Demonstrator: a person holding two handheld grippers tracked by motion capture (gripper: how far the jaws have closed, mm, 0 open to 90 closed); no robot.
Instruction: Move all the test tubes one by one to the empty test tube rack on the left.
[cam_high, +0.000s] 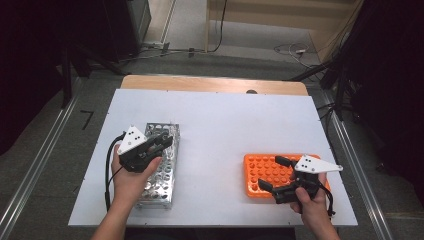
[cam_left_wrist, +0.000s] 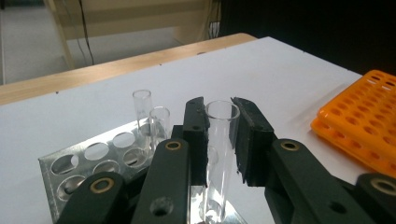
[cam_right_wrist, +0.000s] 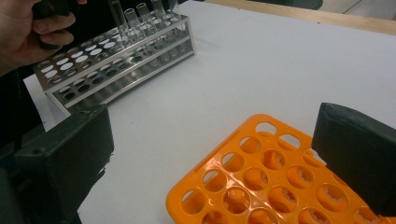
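- White worktop (cam_high: 225, 130) carries a steel tube rack (cam_high: 165, 180) at my left and an orange tube rack (cam_high: 260, 172) at my right.
- My left gripper (cam_left_wrist: 219, 135) has its fingers closed on a glass test tube (cam_left_wrist: 220, 140) standing in the steel rack; two more tubes (cam_left_wrist: 150, 116) stand behind.
- I judge this the pickup step: next, lift straight up, then carry across.
- My right gripper (cam_right_wrist: 210, 154) hangs over the orange rack, fingers spread, empty.
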